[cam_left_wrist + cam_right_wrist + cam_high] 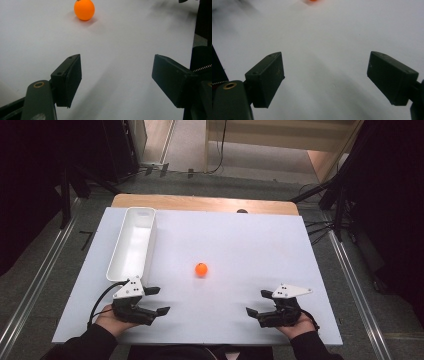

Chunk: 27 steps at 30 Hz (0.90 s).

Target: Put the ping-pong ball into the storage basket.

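Observation:
An orange ball (201, 269) lies alone near the middle of the white table board (240, 240). My left gripper (159, 300) rests near the front left, open, with nothing between its jaws. In the left gripper view the ball (84, 9) sits well ahead of the gripper (116, 80), up and to the left. My right gripper (260, 303) rests near the front right, also open and empty. The right gripper view has a sliver of the ball (313, 0) at its top edge, far beyond the gripper (325, 80).
A long white tray (133, 242) stands empty along the board's left side, just beyond the left gripper. A wooden strip (200, 202) edges the far side. Dark stands and cables surround the table on the floor.

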Motion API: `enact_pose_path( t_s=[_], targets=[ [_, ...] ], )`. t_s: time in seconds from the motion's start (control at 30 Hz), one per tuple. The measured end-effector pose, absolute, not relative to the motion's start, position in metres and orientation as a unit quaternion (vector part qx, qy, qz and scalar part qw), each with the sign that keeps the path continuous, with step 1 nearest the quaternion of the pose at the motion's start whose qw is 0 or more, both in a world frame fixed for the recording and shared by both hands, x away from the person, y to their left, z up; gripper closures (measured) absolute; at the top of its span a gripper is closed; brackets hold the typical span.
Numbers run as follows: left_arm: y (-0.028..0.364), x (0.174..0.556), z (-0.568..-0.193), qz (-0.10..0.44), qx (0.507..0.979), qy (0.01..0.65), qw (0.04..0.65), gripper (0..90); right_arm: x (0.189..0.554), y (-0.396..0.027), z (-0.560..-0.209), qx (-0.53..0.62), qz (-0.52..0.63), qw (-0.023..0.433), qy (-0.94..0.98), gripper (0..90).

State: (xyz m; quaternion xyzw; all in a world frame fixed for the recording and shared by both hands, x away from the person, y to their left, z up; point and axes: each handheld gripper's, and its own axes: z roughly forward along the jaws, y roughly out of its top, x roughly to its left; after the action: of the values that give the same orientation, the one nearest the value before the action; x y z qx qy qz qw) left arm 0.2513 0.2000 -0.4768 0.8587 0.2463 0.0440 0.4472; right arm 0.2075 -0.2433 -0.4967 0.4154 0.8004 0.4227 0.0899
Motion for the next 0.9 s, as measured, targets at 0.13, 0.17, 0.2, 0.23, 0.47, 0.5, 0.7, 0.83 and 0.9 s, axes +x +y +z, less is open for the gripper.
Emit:
enact_pose_path(
  t_s=[0.13,0.17,0.2,0.23,0.47,0.5,0.7,0.83,0.9],
  targets=[
    [0.203,0.252,-0.477,0.043,0.858,0.248,0.448,24.4,0.207,-0.243,-0.496,0.416,0.423,0.087,0.8,12.7],
    [0.204,0.251,-0.477,0.04,0.855,0.251,0.452,24.4,0.207,-0.243,-0.496,0.414,0.421,0.088,0.802,12.7],
    [0.205,0.251,-0.477,0.038,0.855,0.25,0.453,24.4,0.207,-0.243,-0.496,0.411,0.422,0.09,0.803,12.7],
    [0.206,0.251,-0.477,0.037,0.855,0.25,0.454,24.4,0.207,-0.243,-0.496,0.412,0.423,0.09,0.802,12.7],
    [0.209,0.253,-0.477,0.034,0.852,0.252,0.457,24.4,0.207,-0.243,-0.497,0.414,0.422,0.09,0.802,12.7],
    [0.21,0.254,-0.478,0.034,0.85,0.256,0.458,24.4,0.207,-0.244,-0.497,0.413,0.422,0.09,0.802,12.7],
    [0.211,0.254,-0.478,0.033,0.851,0.255,0.458,24.4,0.207,-0.245,-0.497,0.417,0.425,0.089,0.799,12.7],
    [0.211,0.253,-0.478,0.032,0.849,0.256,0.46,24.4,0.207,-0.245,-0.497,0.416,0.426,0.089,0.798,12.7],
    [0.211,0.253,-0.478,0.03,0.849,0.254,0.462,24.4,0.208,-0.245,-0.497,0.413,0.425,0.092,0.8,12.7]
  ],
)
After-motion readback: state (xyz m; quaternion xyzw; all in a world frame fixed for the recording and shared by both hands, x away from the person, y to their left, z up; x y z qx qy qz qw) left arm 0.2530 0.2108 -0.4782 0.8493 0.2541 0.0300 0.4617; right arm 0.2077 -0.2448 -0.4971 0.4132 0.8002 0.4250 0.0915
